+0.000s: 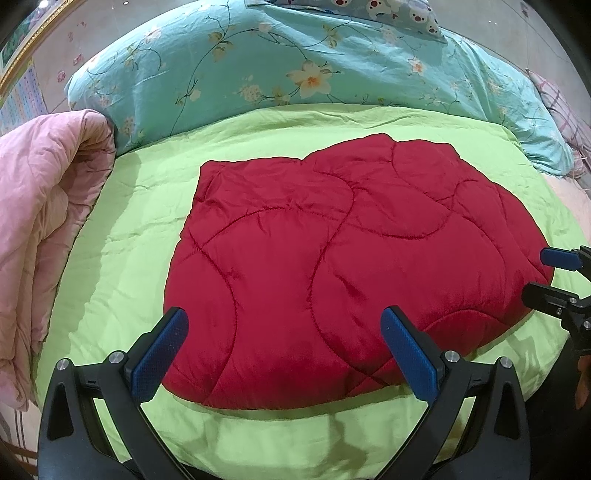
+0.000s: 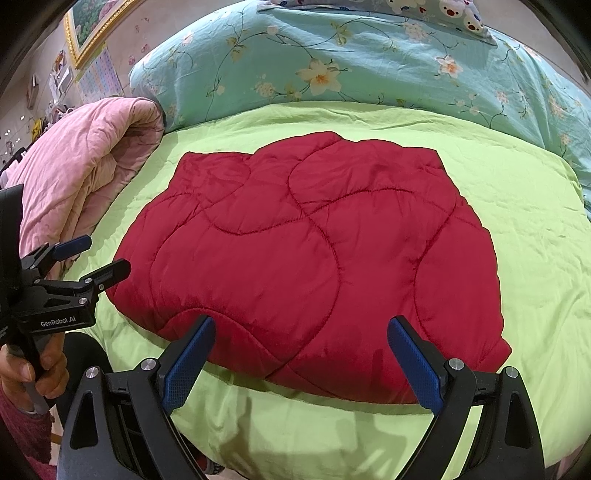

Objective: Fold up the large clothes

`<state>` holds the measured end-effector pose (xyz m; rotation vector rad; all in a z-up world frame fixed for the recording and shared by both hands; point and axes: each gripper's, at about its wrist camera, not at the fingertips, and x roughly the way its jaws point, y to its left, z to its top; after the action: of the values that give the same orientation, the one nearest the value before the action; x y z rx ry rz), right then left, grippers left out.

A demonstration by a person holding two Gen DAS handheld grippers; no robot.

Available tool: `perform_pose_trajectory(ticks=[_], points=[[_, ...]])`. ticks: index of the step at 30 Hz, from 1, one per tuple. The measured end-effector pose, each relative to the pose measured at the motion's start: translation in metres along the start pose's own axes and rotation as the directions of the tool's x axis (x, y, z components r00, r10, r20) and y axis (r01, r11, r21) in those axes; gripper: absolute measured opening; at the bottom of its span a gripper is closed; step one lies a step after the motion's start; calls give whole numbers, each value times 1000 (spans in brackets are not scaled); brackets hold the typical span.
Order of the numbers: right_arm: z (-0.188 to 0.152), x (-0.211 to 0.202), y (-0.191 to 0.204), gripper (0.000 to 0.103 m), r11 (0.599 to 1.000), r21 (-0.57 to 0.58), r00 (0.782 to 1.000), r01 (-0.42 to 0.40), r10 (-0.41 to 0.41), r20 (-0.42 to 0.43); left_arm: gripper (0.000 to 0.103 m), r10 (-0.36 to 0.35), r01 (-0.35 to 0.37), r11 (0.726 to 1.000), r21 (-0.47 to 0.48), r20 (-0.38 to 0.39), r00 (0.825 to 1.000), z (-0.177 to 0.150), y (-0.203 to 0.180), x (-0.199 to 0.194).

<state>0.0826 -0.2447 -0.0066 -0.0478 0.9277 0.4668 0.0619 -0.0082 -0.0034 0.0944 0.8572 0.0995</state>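
Observation:
A red quilted garment (image 1: pixel 332 266) lies folded into a rough rectangle on a lime green sheet (image 1: pixel 122 258); it also shows in the right wrist view (image 2: pixel 314 258). My left gripper (image 1: pixel 284 325) is open and empty, hovering over the garment's near left edge. It also shows at the left of the right wrist view (image 2: pixel 103 254). My right gripper (image 2: pixel 301 332) is open and empty above the garment's near edge. It also shows at the right edge of the left wrist view (image 1: pixel 535 273). Neither gripper touches the cloth.
A folded pink quilt (image 1: pixel 44 206) lies at the left of the bed. A turquoise floral duvet (image 1: pixel 295 62) is bunched along the far side, with a cartoon-print pillow (image 1: pixel 399 14) behind it. A gold-framed picture (image 2: pixel 96 26) hangs on the wall.

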Motion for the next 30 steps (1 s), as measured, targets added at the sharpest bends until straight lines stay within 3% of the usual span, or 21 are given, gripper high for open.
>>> perform_pose_trajectory(ticks=[30], points=[[12,3,3,95,1000,8,1000,-3,3,16,103,-6,6,1000,-17,9,1000,7,2,3]])
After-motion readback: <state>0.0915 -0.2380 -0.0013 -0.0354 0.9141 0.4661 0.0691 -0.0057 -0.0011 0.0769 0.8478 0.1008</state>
